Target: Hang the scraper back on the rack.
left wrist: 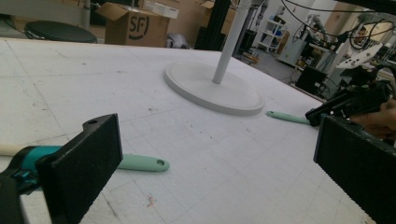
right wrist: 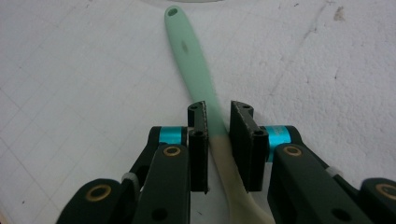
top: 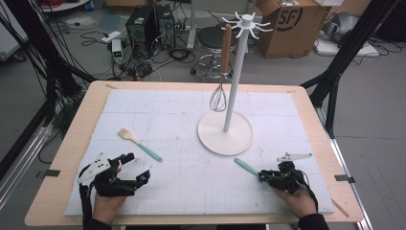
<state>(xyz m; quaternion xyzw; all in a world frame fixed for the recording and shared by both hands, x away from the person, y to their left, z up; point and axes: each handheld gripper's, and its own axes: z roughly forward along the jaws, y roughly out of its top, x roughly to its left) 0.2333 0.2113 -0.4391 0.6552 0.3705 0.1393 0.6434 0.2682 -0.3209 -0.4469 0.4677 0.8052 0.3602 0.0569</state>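
A utensil with a mint-green handle (top: pixel 246 166) lies on the white mat in front of the stand's base; its cream end runs under my right gripper (top: pixel 262 176). In the right gripper view the handle (right wrist: pixel 191 56) passes between the two pads of the right gripper (right wrist: pixel 218 109), which stand close on either side with thin gaps showing. A second spatula (top: pixel 141 143), mint handle and cream blade, lies just beyond my left gripper (top: pixel 138 167). The left gripper (left wrist: pixel 215 135) is wide open and holds nothing; the spatula handle (left wrist: pixel 142 163) lies past its left pad. A wooden-handled whisk (top: pixel 219 96) hangs from the white hook stand (top: pixel 234 72).
The stand's round base (top: pixel 242 143) sits right of the mat's centre. The white gridded mat (top: pixel 182 182) covers a wooden table (top: pixel 62 158). Beyond the far edge are a stool (top: pixel 215 38), a cardboard box (top: pixel 292 24), a computer tower (top: pixel 141 28) and black frame posts (top: pixel 344 52).
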